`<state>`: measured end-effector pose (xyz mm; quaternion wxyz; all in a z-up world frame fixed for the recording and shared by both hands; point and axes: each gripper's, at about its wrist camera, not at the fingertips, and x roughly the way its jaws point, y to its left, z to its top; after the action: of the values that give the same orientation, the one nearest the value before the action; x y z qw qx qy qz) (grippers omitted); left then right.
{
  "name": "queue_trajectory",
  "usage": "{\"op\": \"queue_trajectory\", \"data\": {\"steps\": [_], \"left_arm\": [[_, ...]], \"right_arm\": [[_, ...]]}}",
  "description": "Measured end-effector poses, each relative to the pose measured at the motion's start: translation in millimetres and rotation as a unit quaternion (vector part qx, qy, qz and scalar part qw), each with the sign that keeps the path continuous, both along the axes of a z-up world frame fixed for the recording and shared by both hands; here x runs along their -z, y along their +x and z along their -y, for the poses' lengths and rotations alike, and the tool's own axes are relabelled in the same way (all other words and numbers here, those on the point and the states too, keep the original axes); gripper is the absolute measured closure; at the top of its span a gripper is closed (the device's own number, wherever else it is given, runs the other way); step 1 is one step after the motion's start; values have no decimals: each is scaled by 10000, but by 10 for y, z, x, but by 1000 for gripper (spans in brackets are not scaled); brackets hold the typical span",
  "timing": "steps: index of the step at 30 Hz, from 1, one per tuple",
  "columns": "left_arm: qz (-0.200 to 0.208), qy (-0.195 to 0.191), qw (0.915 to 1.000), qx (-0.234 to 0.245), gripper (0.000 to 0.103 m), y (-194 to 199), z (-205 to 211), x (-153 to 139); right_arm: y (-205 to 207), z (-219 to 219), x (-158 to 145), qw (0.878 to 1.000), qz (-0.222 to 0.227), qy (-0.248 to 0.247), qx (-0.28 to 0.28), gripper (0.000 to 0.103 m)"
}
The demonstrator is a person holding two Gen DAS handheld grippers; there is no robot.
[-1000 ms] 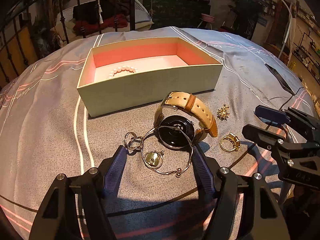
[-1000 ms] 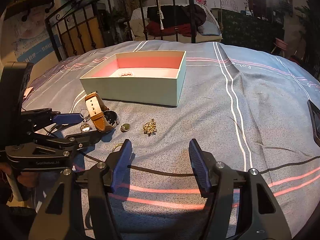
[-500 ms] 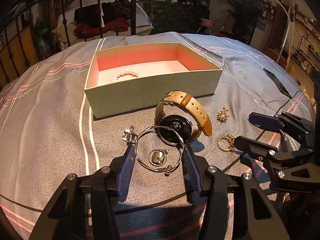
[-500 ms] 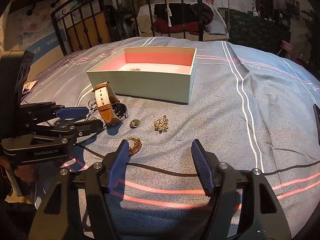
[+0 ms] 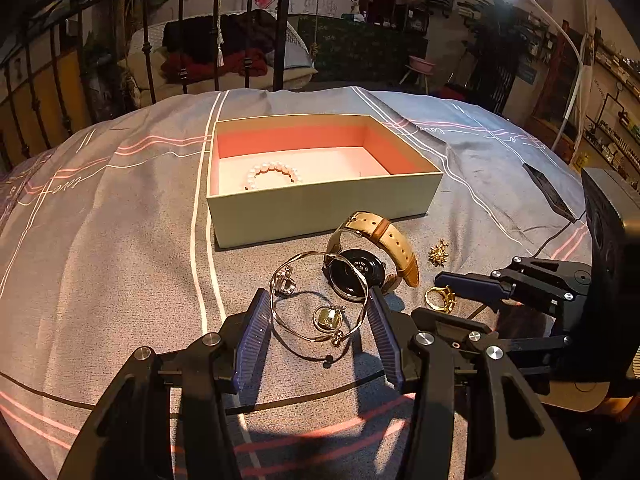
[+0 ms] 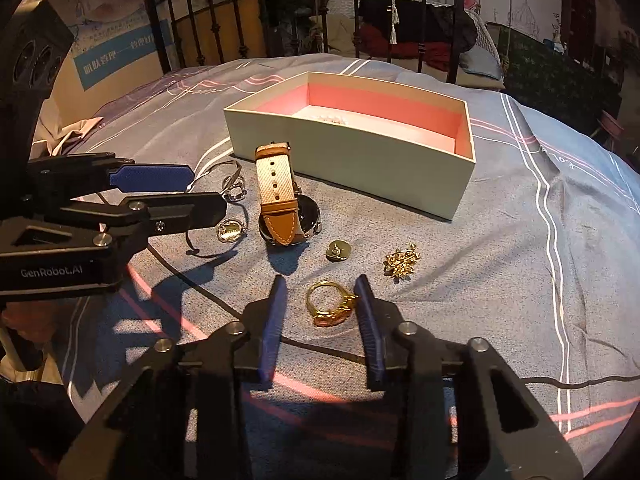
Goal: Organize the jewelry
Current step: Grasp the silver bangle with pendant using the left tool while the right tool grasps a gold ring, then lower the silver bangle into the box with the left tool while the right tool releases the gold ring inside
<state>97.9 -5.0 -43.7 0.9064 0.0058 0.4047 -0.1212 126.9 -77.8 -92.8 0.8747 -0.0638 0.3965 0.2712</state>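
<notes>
A pale green box with a pink inside holds a pearl bracelet; the box also shows in the right wrist view. My left gripper is shut on a silver bangle and holds it just above the bedspread. My right gripper is partly closed around a gold ring lying on the cloth; its right pad touches the ring, the left pad is apart. A watch with a tan strap stands beside them.
A gold brooch, a small round gold charm and a round pendant lie on the grey striped bedspread. A dark phone lies at the right. A black metal bedframe stands behind the box.
My left gripper closed on the bangle and lifted it slightly. My right gripper moved left and forward and narrowed around the gold ring.
</notes>
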Motion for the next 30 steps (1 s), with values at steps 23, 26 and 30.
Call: {"op": "queue_trajectory", "data": {"steps": [23,26,30], "left_arm": [[188,-202,9996,-74,54,18,12,-171],[320,-240,9991,-102,54,92,5,-268],[530,-226,9981,-214,54,269,5,-411]], "right_arm": [[-9,147,-317,9989,342,257,201,77],[113,125,-471,9980,507,306,201,77],[353,78,-643,9968,706,266,249,77]]}}
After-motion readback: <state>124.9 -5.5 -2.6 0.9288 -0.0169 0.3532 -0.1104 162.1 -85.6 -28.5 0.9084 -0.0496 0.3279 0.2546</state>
